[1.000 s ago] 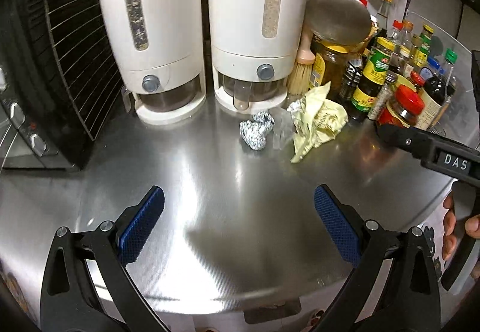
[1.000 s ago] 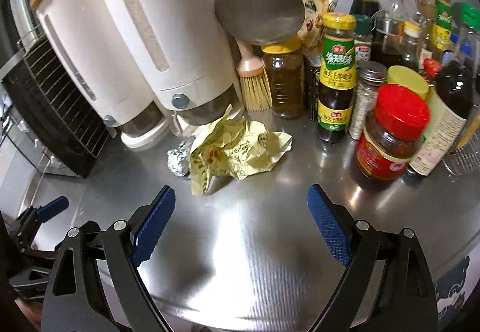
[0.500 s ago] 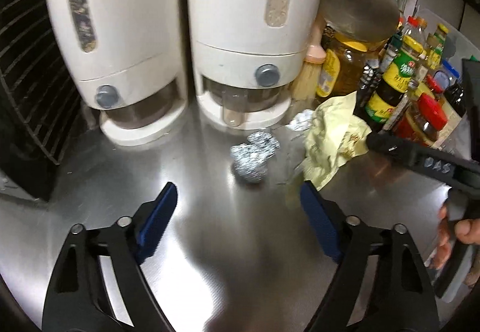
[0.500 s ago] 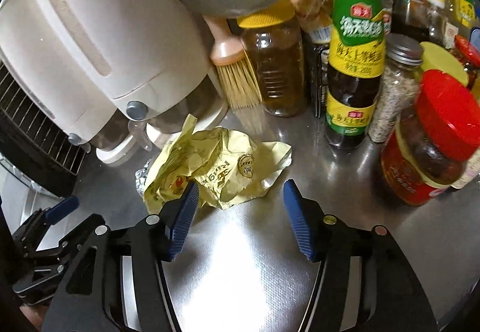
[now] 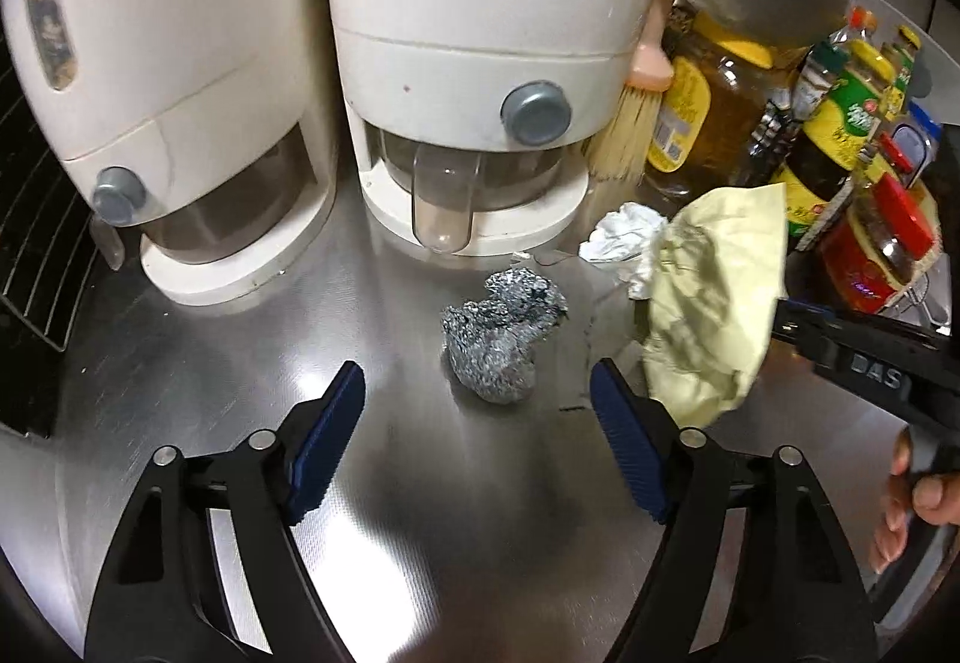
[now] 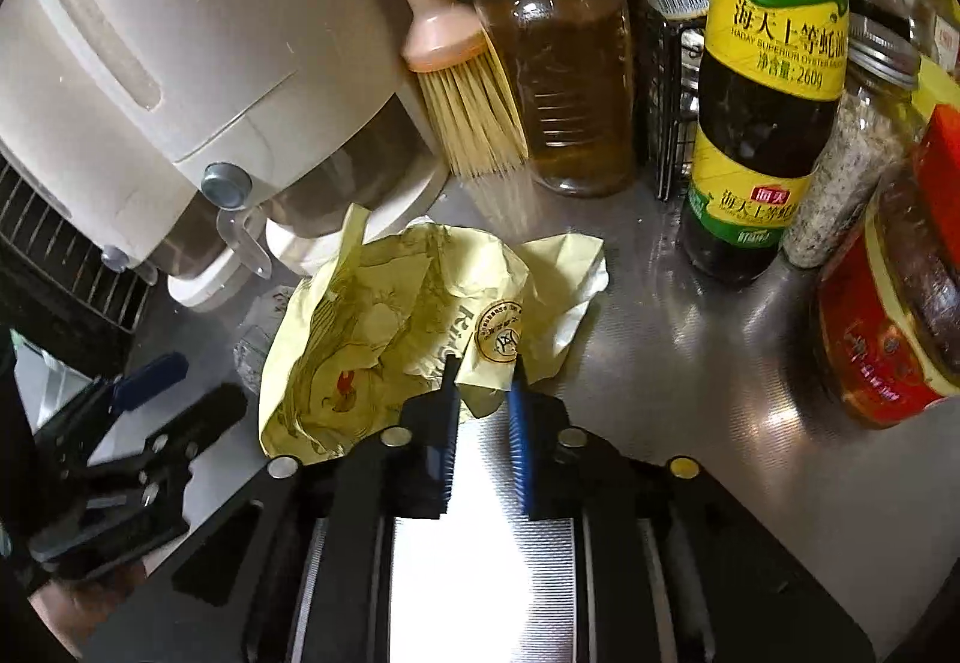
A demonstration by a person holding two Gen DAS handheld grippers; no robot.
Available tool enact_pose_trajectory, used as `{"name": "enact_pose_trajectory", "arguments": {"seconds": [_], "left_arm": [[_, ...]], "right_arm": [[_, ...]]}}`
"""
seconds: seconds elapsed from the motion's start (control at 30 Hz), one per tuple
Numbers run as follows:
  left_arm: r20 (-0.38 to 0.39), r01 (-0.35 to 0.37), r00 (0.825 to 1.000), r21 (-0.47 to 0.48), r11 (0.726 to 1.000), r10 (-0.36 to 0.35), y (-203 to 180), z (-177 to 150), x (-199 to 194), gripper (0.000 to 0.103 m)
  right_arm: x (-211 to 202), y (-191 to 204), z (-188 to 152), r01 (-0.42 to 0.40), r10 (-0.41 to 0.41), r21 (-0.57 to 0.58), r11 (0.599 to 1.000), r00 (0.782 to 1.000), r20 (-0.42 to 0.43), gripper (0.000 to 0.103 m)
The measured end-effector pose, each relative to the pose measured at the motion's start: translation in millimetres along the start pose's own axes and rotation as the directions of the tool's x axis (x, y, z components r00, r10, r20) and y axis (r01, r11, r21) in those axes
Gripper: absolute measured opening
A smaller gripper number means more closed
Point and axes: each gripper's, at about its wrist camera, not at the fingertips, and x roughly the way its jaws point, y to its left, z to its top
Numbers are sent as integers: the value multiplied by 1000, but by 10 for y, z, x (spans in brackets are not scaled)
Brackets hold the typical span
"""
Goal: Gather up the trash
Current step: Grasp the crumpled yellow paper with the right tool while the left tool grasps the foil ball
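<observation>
Both grippers have closed in: the right gripper (image 6: pixel 483 393) now pinches the yellow wrapper's (image 6: pixel 396 327) near edge on the counter (image 6: pixel 690 393), while the left gripper (image 5: pixel 477 411), jaws wide and empty, has the foil ball (image 5: pixel 501 342) straight ahead, between its fingertips.

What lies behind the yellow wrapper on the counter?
Behind the yellow wrapper sits crumpled white paper, with a brush and oil jar further back. Whatever lies under the wrapper is hidden.
</observation>
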Motion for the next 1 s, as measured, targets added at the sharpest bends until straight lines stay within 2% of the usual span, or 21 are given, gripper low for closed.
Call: {"name": "enact_pose_trajectory", "arguments": {"seconds": [0.37, 0.43, 0.47, 0.5, 0.8, 1.0], "left_arm": [[-63, -12, 998, -8, 1000, 11, 80, 110, 325, 61], [-77, 3, 997, -14, 1000, -4, 83, 101, 368, 48], [-74, 1, 997, -11, 1000, -2, 77, 99, 363, 35], [-73, 1, 997, -7, 1000, -2, 48, 94, 337, 29], [-55, 0, 998, -18, 1000, -1, 76, -120, -152, 29], [-20, -18, 1000, 20, 1000, 18, -46, -302, -565, 29]], "right_arm": [[-303, -100, -142, 29, -27, -29, 999, 998, 50, 13], [-346, -126, -168, 28, -27, -24, 999, 998, 53, 12], [-372, -144, -189, 27, -26, -20, 999, 998, 55, 12], [-390, -154, -208, 27, -26, -17, 999, 998, 55, 12], [-564, -137, -404, 3, -3, -12, 1000, 998, 64, 12], [-759, -66, -591, -7, 9, -25, 1000, 997, 81, 12]]}}
